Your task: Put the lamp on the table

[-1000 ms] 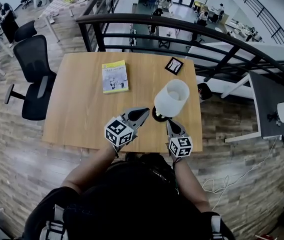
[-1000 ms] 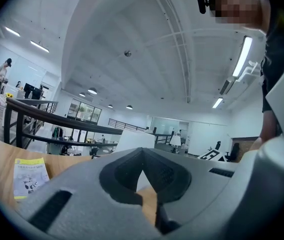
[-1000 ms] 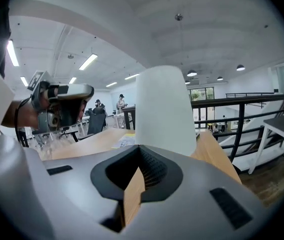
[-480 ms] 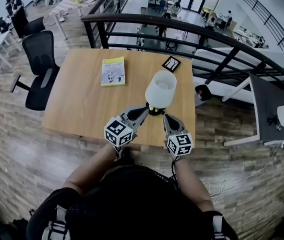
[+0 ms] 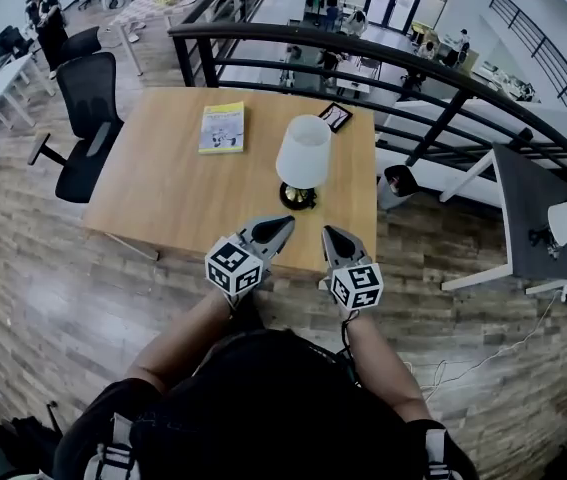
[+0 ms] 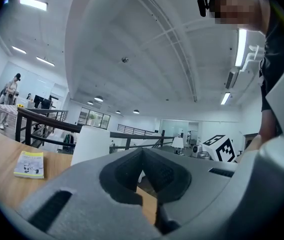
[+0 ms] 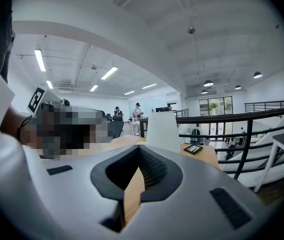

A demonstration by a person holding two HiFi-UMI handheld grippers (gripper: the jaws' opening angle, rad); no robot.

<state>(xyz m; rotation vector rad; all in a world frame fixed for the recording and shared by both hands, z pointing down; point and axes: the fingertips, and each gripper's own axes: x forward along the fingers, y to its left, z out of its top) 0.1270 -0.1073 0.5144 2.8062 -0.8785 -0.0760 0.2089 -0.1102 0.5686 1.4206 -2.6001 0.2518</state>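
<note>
**A:** So is the lamp job done or what?

**B:** Pretty much, from where I'm standing. The table lamp with the white drum shade and dark round base [image 5: 301,163] is upright on the light wooden bench [image 5: 168,193]. It's right of the middle. There's a yellow paperback booklet [image 5: 223,128] off to its left and a small black-framed card [image 5: 335,117] just behind it, near the black metal railing [image 5: 383,56].

**A:** Is anyone holding it?

**B:** Nope. The left hand-held gripper [image 5: 285,225] and the right hand-held gripper [image 5: 329,233] both hang at the near edge of the bench, clear of the lamp. Both have their jaws clenched together with nothing between them. All you see past the tips is the bench top and the shade further off.

**A:** So nothing's left to do?

**B:** I'd call the placing finished. It stands on its own with no lean and nothing touching it. My guess is all that's left is backing off, or maybe a nudge if they want it more central. Honestly it looks fine where it is.
</note>
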